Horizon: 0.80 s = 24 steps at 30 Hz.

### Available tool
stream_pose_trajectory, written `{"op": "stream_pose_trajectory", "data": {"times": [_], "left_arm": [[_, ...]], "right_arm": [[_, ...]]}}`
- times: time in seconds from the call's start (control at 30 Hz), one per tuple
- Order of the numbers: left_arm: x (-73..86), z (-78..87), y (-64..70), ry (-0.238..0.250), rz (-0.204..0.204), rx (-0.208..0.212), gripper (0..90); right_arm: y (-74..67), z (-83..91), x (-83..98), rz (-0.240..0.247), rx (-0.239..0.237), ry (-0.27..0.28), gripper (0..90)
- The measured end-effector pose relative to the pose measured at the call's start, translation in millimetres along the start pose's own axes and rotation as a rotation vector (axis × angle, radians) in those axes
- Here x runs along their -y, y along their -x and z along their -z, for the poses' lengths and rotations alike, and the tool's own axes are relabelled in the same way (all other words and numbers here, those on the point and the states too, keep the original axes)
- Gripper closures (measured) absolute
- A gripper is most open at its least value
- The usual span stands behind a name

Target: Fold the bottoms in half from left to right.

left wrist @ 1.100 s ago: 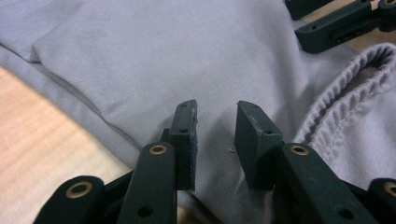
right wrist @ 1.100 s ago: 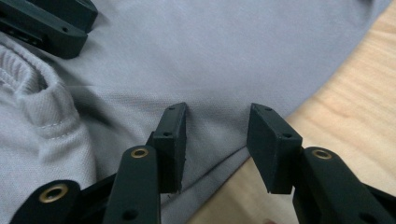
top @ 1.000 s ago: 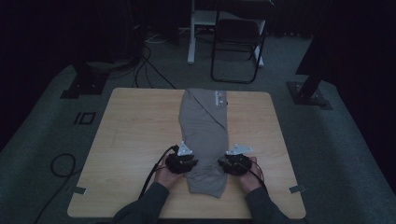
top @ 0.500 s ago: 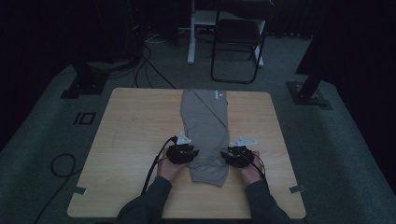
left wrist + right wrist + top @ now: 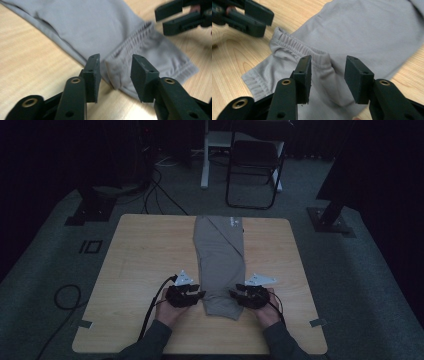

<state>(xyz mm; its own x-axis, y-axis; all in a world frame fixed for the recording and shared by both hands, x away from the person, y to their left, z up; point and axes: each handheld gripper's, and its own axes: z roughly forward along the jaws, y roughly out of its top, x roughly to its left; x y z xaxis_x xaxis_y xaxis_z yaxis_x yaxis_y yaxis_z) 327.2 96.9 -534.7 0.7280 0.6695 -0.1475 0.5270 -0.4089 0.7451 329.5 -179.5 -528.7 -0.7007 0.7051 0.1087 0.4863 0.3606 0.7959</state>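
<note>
At the bottom of the high view, the left gripper (image 5: 201, 295) and right gripper (image 5: 232, 294) flank the near end of the grey garment (image 5: 220, 262), folded into a long strip. The left gripper's jaws have just been opening and stand released, a fold of the waistband (image 5: 117, 72) between them, untouched. The right gripper's jaws are spread too, cloth between them, unpressed. The strip runs up the frame's centre to the far edge of the wooden table (image 5: 145, 250), with bare wood on both sides. A folding chair (image 5: 255, 165) stands beyond
</note>
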Motion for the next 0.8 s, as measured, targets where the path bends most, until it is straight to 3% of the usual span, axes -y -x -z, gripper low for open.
{"op": "stream_pose_trajectory", "data": {"times": [0.17, 0.2, 0.23, 0.27, 0.3, 0.57, 0.6, 0.73, 0.77, 0.8], "left_arm": [[-2.0, -13.4, 5.1, -0.02, -0.035, -0.005, 59.3], [-3.5, -17.0, 8.1, -0.019, -0.056, -0.014, 66.8], [-3.6, -16.5, 9.0, -0.013, -0.06, -0.008, 71.1], [-3.6, -16.5, 9.0, -0.013, -0.06, -0.008, 77.7], [-4.9, -12.1, 11.0, 0.004, -0.063, 0.022, 79.9], [-9.5, 10.8, 26.3, 0.05, -0.105, 0.078, 81.2], [-8.9, 12.6, 28.9, 0.047, -0.108, 0.087, 80.5], [-3.5, 14.1, 36.6, 0.013, -0.127, 0.114, 74.8], [-0.9, 13.3, 38.3, 0.001, -0.122, 0.125, 74.8], [2.2, 12.5, 39.3, -0.014, -0.122, 0.134, 70.9]], "right_arm": [[1.6, -11.1, -1.0, 0.006, -0.023, -0.029, 55.5], [1.6, -15.6, 1.1, 0.009, -0.035, -0.054, 67.0], [1.2, -15.7, 1.7, 0.009, -0.044, -0.057, 73.0], [1.2, -15.7, 1.7, 0.009, -0.044, -0.057, 73.0], [-1.6, -10.9, 1.9, 0.028, -0.041, -0.057, 82.8], [-11.1, 20.2, 5.0, 0.055, -0.08, -0.013, 83.7], [-13.5, 30.2, 10.5, 0.058, -0.1, 0.004, 83.5], [-16.6, 36.8, 19.1, 0.059, -0.118, -0.003, 80.7], [-17.6, 36.8, 22.3, 0.06, -0.128, -0.019, 77.9], [-19.1, 34.5, 28.5, 0.064, -0.168, -0.057, 71.1]]}}
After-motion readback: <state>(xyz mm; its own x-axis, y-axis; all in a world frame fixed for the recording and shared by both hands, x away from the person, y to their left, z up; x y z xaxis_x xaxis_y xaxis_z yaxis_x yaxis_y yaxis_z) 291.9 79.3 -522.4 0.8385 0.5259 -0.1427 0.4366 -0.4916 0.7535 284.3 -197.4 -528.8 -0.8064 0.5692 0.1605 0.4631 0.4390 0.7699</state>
